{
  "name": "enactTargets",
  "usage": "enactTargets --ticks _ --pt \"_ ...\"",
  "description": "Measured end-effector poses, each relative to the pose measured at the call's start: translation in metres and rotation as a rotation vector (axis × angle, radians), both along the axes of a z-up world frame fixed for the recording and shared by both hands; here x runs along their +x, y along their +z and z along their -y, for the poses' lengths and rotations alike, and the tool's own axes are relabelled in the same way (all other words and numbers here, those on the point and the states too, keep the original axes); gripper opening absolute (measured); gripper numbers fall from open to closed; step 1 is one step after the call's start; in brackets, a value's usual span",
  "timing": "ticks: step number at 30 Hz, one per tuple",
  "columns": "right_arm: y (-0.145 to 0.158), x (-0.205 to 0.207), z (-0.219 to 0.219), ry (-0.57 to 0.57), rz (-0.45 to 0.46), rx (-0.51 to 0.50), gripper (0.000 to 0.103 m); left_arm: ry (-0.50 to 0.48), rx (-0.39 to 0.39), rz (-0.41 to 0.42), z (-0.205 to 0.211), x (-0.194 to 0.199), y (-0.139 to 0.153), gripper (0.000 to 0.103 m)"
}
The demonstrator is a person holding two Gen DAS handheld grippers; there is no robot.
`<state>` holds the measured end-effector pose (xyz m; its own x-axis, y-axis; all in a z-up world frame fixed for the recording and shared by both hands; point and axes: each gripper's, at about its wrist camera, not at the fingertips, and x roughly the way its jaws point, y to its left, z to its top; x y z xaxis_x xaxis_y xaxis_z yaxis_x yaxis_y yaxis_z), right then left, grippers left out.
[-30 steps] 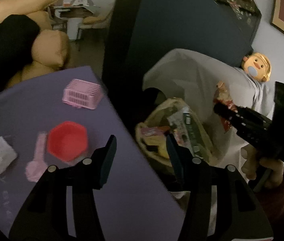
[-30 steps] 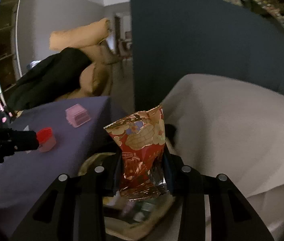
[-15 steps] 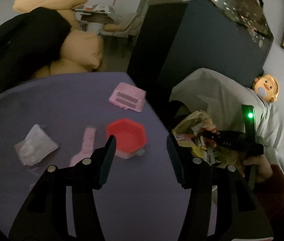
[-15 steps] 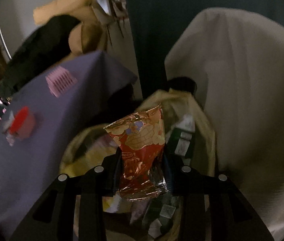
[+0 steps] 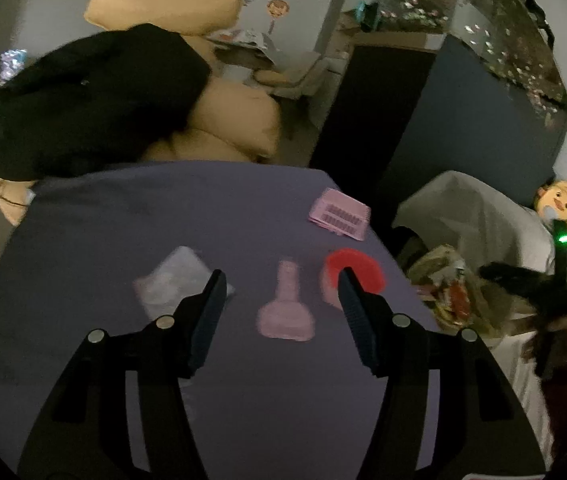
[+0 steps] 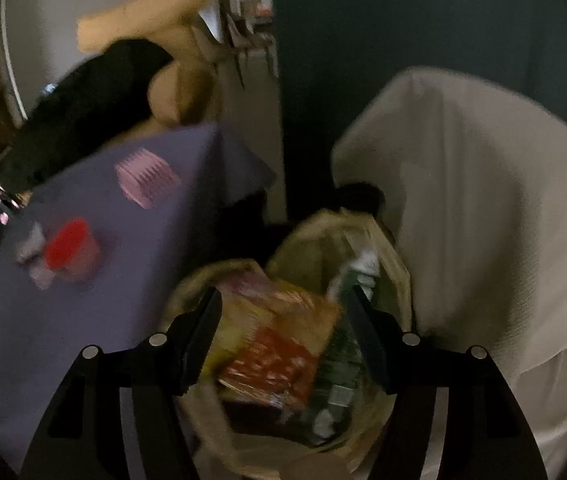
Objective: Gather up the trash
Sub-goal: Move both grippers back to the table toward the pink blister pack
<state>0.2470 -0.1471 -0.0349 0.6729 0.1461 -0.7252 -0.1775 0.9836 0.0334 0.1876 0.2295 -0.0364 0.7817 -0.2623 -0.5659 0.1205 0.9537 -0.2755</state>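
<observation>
My right gripper point(image 6: 283, 312) is wide apart and holds nothing. It is above the trash bag point(image 6: 387, 256), and directly under its fingers the red snack wrapper point(image 6: 271, 356) lies inside the bag among other packets. My left gripper point(image 5: 281, 294) is also spread wide and holds nothing, over the purple table point(image 5: 123, 220). Between its fingers, a little ahead, lies a pink scoop point(image 5: 286, 312). By the left finger is a clear plastic wrapper point(image 5: 171, 280). Behind the right fingertip stands a red hexagonal container point(image 5: 357, 272), and further ahead a pink basket point(image 5: 339, 218).
</observation>
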Motion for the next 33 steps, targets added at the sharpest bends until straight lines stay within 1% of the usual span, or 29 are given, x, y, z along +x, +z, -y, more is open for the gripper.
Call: enactTargets --ticks 6,10,15,18,21,24,26,28,31,33 --pt "0.030 -0.014 -0.045 0.101 0.067 0.066 0.061 0.081 0.050 0.004 -0.030 -0.012 -0.008 0.055" --pt "0.035 -0.023 -0.079 0.128 0.112 0.079 0.061 0.111 0.064 0.007 -0.047 -0.024 -0.010 0.055" --pt "0.021 -0.031 -0.134 0.229 0.093 0.063 0.061 0.122 0.063 0.020 -0.061 -0.038 -0.010 0.055" --pt "0.013 -0.037 -0.158 0.263 0.092 0.054 0.061 0.116 0.056 0.032 -0.065 -0.042 -0.009 0.055" --pt "0.005 -0.041 -0.181 0.271 0.090 0.018 0.061 0.103 0.062 0.060 -0.068 -0.045 -0.008 0.055" --pt "-0.005 -0.043 -0.201 0.298 0.093 0.005 0.061 0.084 0.091 0.116 -0.070 -0.049 -0.008 0.055" --pt "-0.013 -0.042 -0.215 0.340 0.079 0.028 0.061 0.069 0.124 0.163 -0.072 -0.050 -0.010 0.055" --pt "-0.023 -0.038 -0.234 0.381 0.055 0.029 0.061 0.062 0.152 0.187 -0.074 -0.048 -0.014 0.055" --pt "-0.039 -0.028 -0.261 0.432 0.025 -0.025 0.057 0.057 0.157 0.177 -0.079 -0.041 -0.019 0.055" --pt "-0.052 -0.017 -0.276 0.446 -0.012 -0.061 0.051 0.051 0.144 0.157 -0.083 -0.034 -0.024 0.055"
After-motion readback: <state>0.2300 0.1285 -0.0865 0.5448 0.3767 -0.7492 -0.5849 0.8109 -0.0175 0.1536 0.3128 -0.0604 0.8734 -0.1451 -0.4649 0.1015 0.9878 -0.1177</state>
